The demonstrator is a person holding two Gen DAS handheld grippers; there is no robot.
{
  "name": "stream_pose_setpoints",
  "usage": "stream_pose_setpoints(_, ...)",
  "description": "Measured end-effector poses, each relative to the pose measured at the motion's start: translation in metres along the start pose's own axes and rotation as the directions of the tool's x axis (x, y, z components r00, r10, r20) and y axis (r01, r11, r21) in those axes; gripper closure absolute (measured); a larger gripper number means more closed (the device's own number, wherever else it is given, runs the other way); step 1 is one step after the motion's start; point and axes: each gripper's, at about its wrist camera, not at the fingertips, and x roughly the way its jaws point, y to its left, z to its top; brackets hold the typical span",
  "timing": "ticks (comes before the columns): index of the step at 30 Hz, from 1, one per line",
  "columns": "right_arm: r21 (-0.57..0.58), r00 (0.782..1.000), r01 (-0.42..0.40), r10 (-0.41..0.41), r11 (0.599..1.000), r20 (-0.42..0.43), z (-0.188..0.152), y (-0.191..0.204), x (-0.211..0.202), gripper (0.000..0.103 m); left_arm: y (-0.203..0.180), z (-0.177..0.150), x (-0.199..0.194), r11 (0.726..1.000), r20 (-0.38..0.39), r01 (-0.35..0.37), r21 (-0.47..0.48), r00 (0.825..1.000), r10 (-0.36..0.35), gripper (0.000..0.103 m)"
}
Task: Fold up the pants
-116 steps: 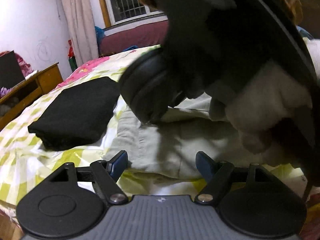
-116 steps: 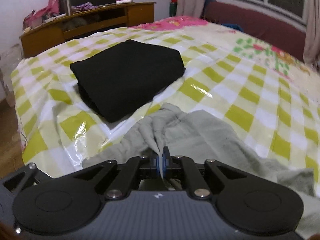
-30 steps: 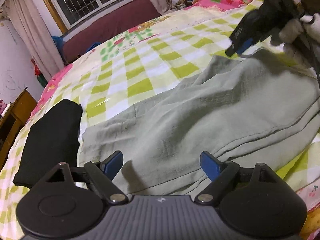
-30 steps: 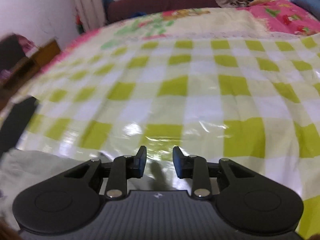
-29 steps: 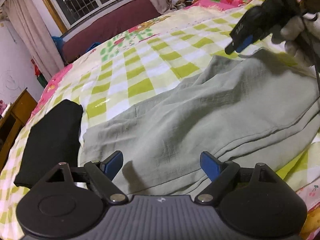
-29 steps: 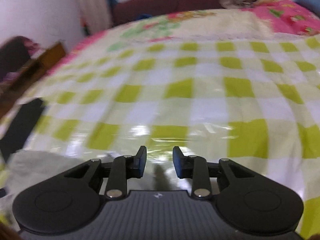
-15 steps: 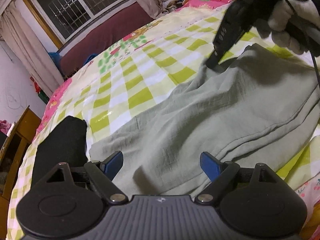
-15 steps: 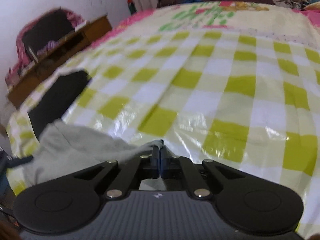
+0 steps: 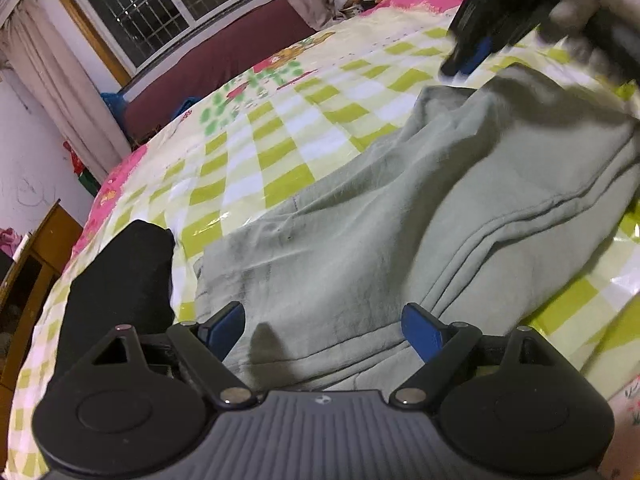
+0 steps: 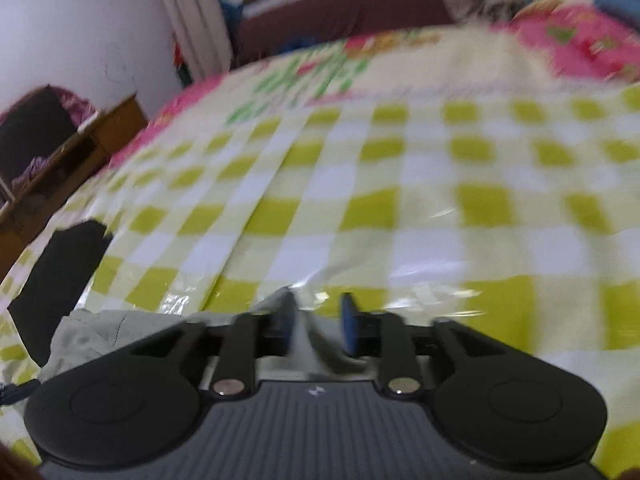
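Note:
Grey-green pants (image 9: 380, 220) lie folded on the bed's green-checked plastic sheet (image 9: 280, 152). My left gripper (image 9: 324, 322) hovers open over their near edge, with nothing between its blue pads. In the left wrist view my right gripper (image 9: 466, 58), held by a gloved hand (image 9: 592, 4), hangs just above the pants' far corner. In the blurred right wrist view, the right gripper (image 10: 317, 322) has its jaws opening. The pants' corner (image 10: 280, 300) lies loose under and between them, and the pads do not press on it.
A folded black garment (image 9: 120, 280) lies on the sheet left of the pants, also visible as a black garment (image 10: 60, 276) in the right wrist view. A wooden desk (image 9: 36, 264) stands past the bed's left edge. A window (image 9: 168, 4), curtains and a maroon bench (image 9: 224, 64) are behind.
Half a second ago the right gripper was shut on the pants' far corner. Its jaws have now parted, the corner has dropped, and the gripper has risen slightly. The left gripper stayed open and still.

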Motion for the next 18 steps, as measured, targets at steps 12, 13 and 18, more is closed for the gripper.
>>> stream_pose_setpoints(12,0.46,0.985,-0.086,0.145,0.884,-0.095,-0.098,-0.103,-0.066,0.062,-0.002,0.003,-0.013,0.999,0.007,-0.03,0.014,1.0,0.03,0.005)
stream_pose_setpoints(13,0.491,0.98,-0.113,0.178,0.864,-0.087,-0.102,-0.103,-0.06,0.062,-0.004,0.004,-0.016,0.999,0.01,-0.029,0.022,1.0,0.028,0.005)
stream_pose_setpoints(18,0.526,0.908,-0.314,0.413,0.79,-0.078,-0.11,-0.1,-0.044,0.048,-0.011,0.008,-0.025,0.996,0.015,-0.052,0.071,0.999,0.051,0.005)
